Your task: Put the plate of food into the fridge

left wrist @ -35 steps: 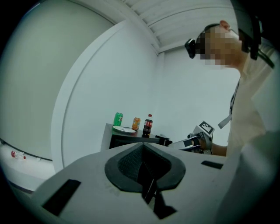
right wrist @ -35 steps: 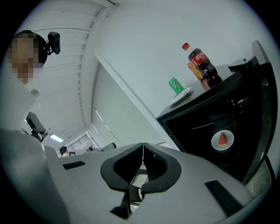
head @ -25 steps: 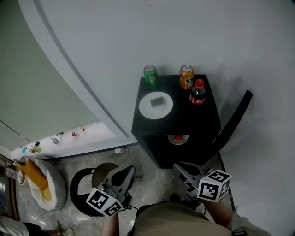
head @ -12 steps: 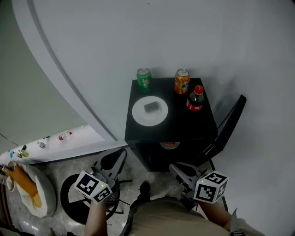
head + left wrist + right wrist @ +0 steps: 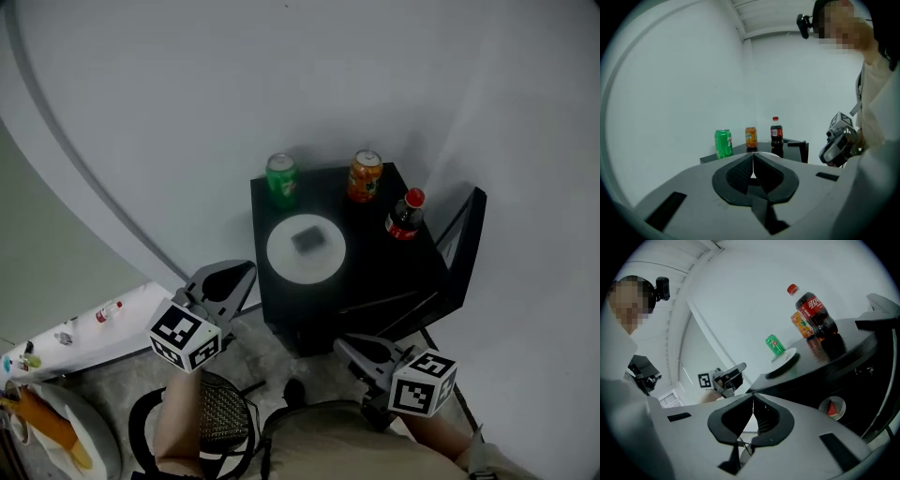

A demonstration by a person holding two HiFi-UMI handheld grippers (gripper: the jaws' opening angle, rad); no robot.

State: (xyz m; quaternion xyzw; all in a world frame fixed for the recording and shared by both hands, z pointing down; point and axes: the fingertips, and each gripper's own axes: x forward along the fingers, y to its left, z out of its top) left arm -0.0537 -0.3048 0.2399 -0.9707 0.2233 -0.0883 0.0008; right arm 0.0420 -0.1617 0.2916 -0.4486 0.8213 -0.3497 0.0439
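Observation:
A white plate (image 5: 307,249) with a grey piece of food lies on top of the black mini fridge (image 5: 375,272); it also shows in the right gripper view as the plate (image 5: 785,356). The fridge door (image 5: 459,251) stands open at the right. Inside, a second small plate with red food (image 5: 833,408) sits on a shelf. My left gripper (image 5: 230,277) is shut and empty, just left of the fridge's front corner, pointing level toward the plate. My right gripper (image 5: 349,347) is shut and empty, low in front of the open fridge.
A green can (image 5: 281,175), an orange can (image 5: 365,175) and a cola bottle (image 5: 404,215) stand at the back and right of the fridge top. A round black stool (image 5: 202,422) is below my left arm. A white ledge (image 5: 66,328) with small bottles runs at the left.
My left gripper has risen from over the stool and swung toward the fridge's left front corner. The right gripper has shifted a little. The view has turned, hiding the fridge's inside.

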